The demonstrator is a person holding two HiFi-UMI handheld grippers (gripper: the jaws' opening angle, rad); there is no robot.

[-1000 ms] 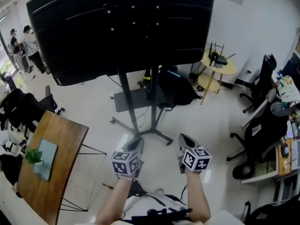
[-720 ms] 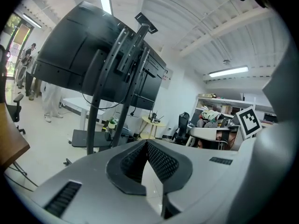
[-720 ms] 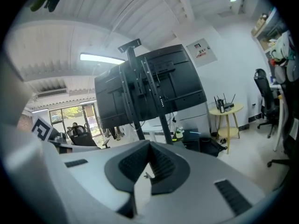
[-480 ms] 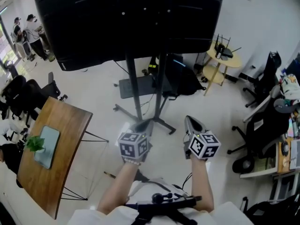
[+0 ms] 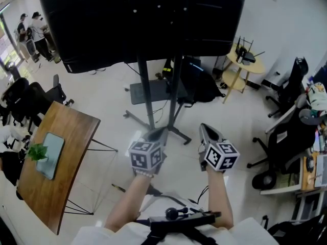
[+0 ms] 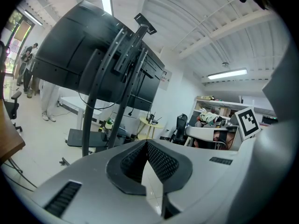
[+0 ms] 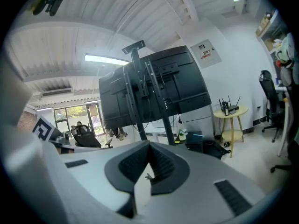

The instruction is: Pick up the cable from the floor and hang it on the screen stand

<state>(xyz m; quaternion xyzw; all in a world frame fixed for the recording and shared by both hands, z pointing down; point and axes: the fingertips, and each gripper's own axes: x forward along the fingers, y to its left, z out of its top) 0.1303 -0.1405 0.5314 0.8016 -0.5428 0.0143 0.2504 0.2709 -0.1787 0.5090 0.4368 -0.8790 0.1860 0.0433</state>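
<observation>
The big black screen (image 5: 143, 19) stands on its two-pole stand (image 5: 145, 96), whose legs spread over the pale floor just ahead of me. My left gripper (image 5: 157, 133) and right gripper (image 5: 204, 129) are held side by side, pointing at the foot of the stand; both are shut with nothing in them. A thin dark cable (image 5: 153, 192) lies on the floor by my feet, partly hidden by my arms. In the left gripper view the shut left gripper (image 6: 146, 146) faces the screen's back (image 6: 93, 64). The right gripper (image 7: 149, 148) also shows shut, facing the screen (image 7: 154, 92).
A wooden table (image 5: 46, 172) with a small plant stands at left. A round yellow side table (image 5: 245, 65) with a router is at the back right. A black bag (image 5: 196, 88) lies behind the stand. Office chairs (image 5: 283, 152) and desks fill the right; people (image 5: 30, 29) stand far left.
Both grippers have risen a little in the head view, the right one more. The screen stand now appears closer. Both stay shut and empty.
</observation>
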